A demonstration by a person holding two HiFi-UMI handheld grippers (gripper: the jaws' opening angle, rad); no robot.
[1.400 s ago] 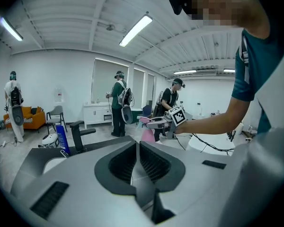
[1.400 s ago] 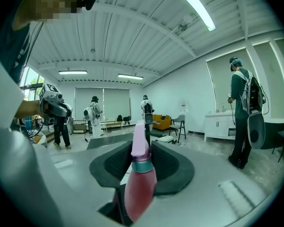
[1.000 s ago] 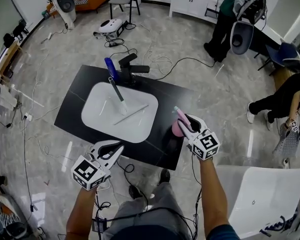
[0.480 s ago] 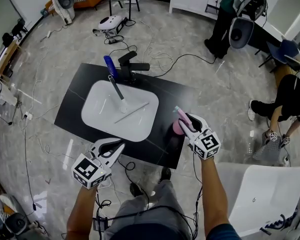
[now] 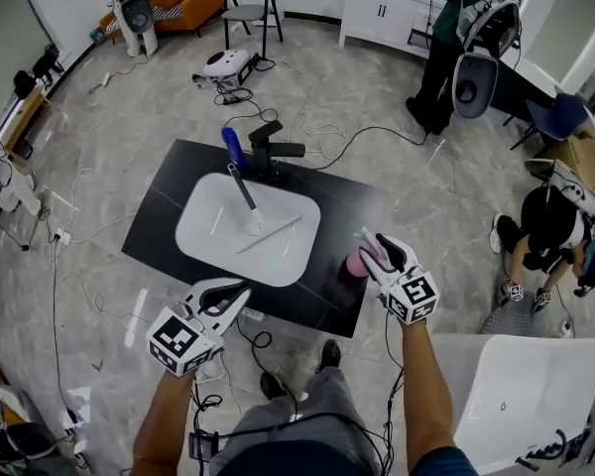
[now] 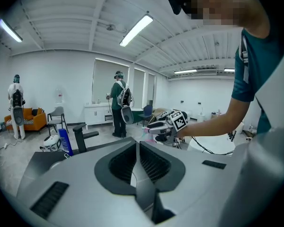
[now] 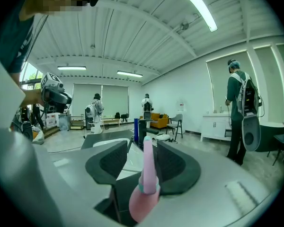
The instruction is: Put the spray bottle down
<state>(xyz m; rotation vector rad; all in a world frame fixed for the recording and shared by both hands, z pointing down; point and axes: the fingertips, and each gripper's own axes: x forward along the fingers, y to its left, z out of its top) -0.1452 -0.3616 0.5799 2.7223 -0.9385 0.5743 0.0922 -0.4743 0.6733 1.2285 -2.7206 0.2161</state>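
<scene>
Resting on the black table (image 5: 154, 221), a white basin (image 5: 213, 241) holds two thin rods (image 5: 268, 234). The left tongs (image 5: 240, 291) are pressed together, empty, held clear at seven o'clock. The right tongs (image 5: 377, 253) are spreading around the pink spray bottle (image 5: 356, 263), set upright at the basin's four o'clock, seemingly so it is left standing.

Left hand-held gripper (image 6: 137, 143), jaws together; blue bottle (image 6: 65, 142) and faucet (image 6: 80, 138) beyond.

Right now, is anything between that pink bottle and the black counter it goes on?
Nothing visible does. The pink spray bottle seems already to stand on the black counter, right of the sink, between the right gripper's opening jaws.
</scene>
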